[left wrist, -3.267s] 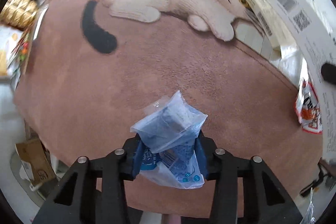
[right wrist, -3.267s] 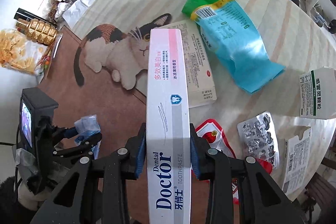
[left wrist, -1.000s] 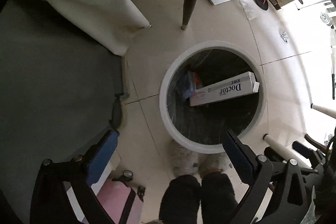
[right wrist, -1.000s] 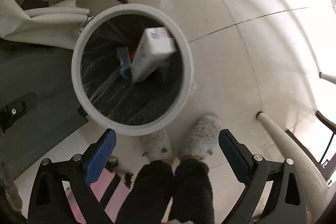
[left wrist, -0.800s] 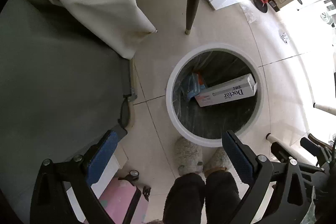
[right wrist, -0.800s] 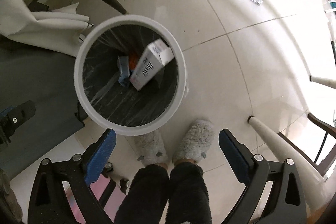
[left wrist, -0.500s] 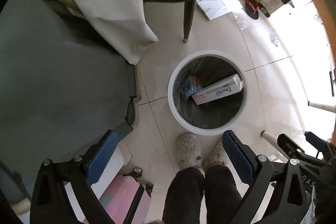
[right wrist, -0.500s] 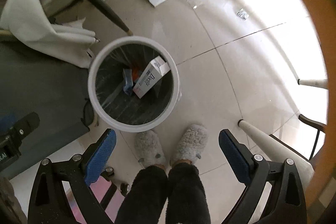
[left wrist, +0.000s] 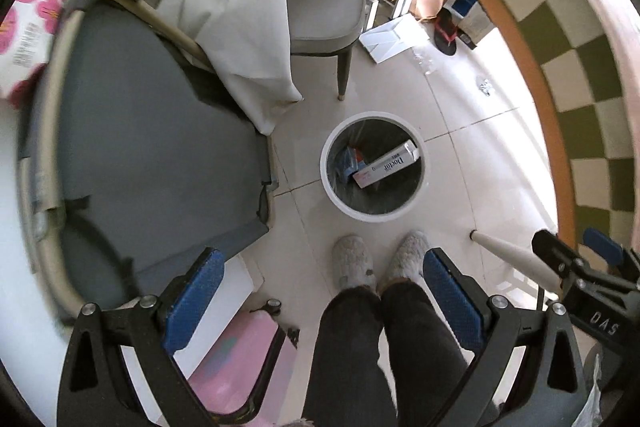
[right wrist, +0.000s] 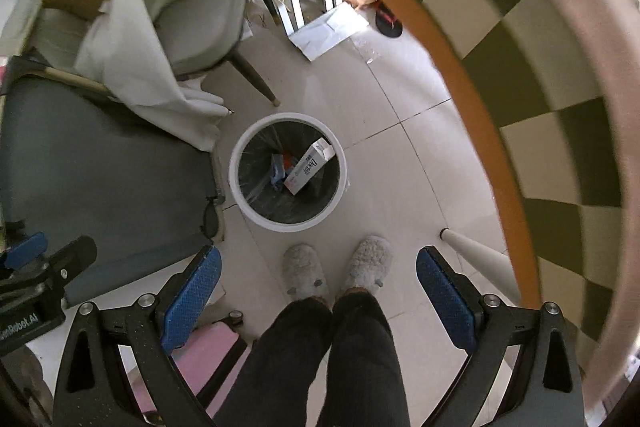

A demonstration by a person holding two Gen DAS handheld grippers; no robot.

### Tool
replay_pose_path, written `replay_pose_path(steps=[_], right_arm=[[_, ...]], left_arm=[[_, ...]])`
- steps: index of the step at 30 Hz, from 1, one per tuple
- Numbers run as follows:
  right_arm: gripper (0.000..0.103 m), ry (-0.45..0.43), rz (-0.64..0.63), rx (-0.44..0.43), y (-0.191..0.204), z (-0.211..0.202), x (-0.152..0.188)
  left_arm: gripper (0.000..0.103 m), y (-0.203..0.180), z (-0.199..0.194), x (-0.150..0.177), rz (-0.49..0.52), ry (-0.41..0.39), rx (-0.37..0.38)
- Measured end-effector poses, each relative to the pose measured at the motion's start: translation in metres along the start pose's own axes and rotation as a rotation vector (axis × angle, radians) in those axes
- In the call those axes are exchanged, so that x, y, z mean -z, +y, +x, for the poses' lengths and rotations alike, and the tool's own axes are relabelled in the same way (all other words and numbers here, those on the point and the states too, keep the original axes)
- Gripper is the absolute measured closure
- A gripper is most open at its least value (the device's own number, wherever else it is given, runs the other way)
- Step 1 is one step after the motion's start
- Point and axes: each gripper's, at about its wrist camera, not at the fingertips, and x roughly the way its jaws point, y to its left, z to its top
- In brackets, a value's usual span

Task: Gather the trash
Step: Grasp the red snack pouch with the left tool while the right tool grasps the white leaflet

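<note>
Both my left tongs (left wrist: pixel 318 297) and right tongs (right wrist: pixel 318 291) gape wide, holding nothing. The toothpaste box (left wrist: pixel 386 165) lies in the white bin (left wrist: pixel 372 215) mid-frame. Drop done, I reckon; next, back to the table (right wrist: pixel 472 99) for more trash.

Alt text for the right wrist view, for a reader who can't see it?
Open right gripper looks down at a white round trash bin holding a toothpaste box and blue wrapper; the person's slippers stand just before it.
</note>
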Motion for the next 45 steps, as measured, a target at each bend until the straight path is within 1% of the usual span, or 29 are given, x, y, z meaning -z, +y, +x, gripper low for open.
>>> replay_pose_path(steps=[4, 6, 9, 12, 13, 16, 18, 19, 20, 22, 24, 25, 26, 28, 29, 31, 32, 33, 34, 35, 37, 38, 40, 41, 44, 45], right_arm=[[0.004, -0.015, -0.004, -0.023, 0.004, -0.049, 0.008], [0.004, -0.025, 0.000, -0.038, 0.004, -0.071, 0.011], [0.004, -0.038, 0.046, -0.092, -0.005, -0.104, 0.013], [0.004, -0.078, 0.113, -0.137, -0.024, -0.138, 0.009], [0.004, -0.100, 0.144, -0.148, -0.037, -0.153, 0.006], [0.004, -0.145, 0.221, -0.161, -0.071, -0.181, 0.000], [0.004, -0.182, 0.297, -0.140, -0.112, -0.202, -0.004], [0.004, -0.191, 0.329, -0.132, -0.130, -0.208, -0.005], [0.004, -0.203, 0.387, -0.117, -0.161, -0.219, -0.004], [0.004, -0.210, 0.475, -0.089, -0.211, -0.226, -0.003], [0.004, -0.215, 0.579, -0.052, -0.272, -0.231, 0.007], [0.004, -0.214, 0.608, -0.038, -0.290, -0.231, 0.011], [0.004, -0.205, 0.662, -0.014, -0.326, -0.230, 0.016], [0.004, -0.195, 0.724, 0.016, -0.369, -0.228, 0.021], [0.004, -0.184, 0.758, 0.035, -0.397, -0.223, 0.023], [0.004, -0.166, 0.827, 0.062, -0.450, -0.212, 0.025], [0.004, -0.156, 0.848, 0.071, -0.471, -0.207, 0.024], [0.004, -0.148, 0.859, 0.079, -0.485, -0.202, 0.022], [0.004, -0.138, 0.883, 0.086, -0.508, -0.195, 0.021], [0.004, -0.127, 0.893, 0.090, -0.521, -0.185, 0.017], [0.004, -0.108, 0.908, 0.100, -0.542, -0.175, 0.014], [0.004, -0.102, 0.916, 0.095, -0.554, -0.170, 0.013], [0.004, -0.087, 0.927, 0.090, -0.574, -0.158, 0.009], [0.004, -0.084, 0.925, 0.087, -0.579, -0.152, 0.004], [0.004, -0.053, 0.916, 0.077, -0.595, -0.132, -0.004], [0.004, -0.047, 0.911, 0.074, -0.598, -0.128, -0.006]], left_arm=[[0.001, 0.002, -0.036, 0.009, 0.012, -0.015, -0.007], [0.001, 0.000, -0.059, 0.009, 0.015, -0.044, -0.013], [0.001, -0.013, -0.098, 0.002, 0.040, -0.123, -0.045], [0.001, -0.035, -0.136, -0.014, 0.079, -0.211, -0.041], [0.001, -0.049, -0.150, -0.021, 0.098, -0.242, -0.038], [0.001, -0.091, -0.176, -0.043, 0.156, -0.300, -0.017], [0.001, -0.124, -0.190, -0.055, 0.202, -0.319, 0.000], [0.001, -0.147, -0.196, -0.060, 0.231, -0.323, 0.007], [0.001, -0.167, -0.203, -0.065, 0.258, -0.327, 0.019], [0.001, -0.209, -0.214, -0.074, 0.310, -0.340, 0.055], [0.001, -0.264, -0.222, -0.084, 0.367, -0.339, 0.087], [0.001, -0.288, -0.223, -0.089, 0.391, -0.330, 0.103], [0.001, -0.322, -0.221, -0.095, 0.421, -0.314, 0.120], [0.001, -0.373, -0.217, -0.106, 0.462, -0.275, 0.149], [0.001, -0.408, -0.211, -0.112, 0.491, -0.240, 0.170], [0.001, -0.462, -0.197, -0.123, 0.522, -0.178, 0.202], [0.002, -0.478, -0.190, -0.126, 0.529, -0.154, 0.213], [0.002, -0.503, -0.179, -0.130, 0.536, -0.116, 0.225], [0.002, -0.522, -0.170, -0.132, 0.540, -0.080, 0.237], [0.002, -0.545, -0.157, -0.136, 0.533, -0.027, 0.252], [0.002, -0.572, -0.135, -0.142, 0.509, 0.052, 0.272], [0.002, -0.587, -0.121, -0.145, 0.476, 0.099, 0.282], [0.002, -0.605, -0.103, -0.150, 0.414, 0.155, 0.291], [0.002, -0.612, -0.090, -0.154, 0.363, 0.191, 0.295], [0.002, -0.618, -0.063, -0.163, 0.229, 0.257, 0.291], [0.008, -0.618, -0.056, -0.166, 0.181, 0.272, 0.288]])
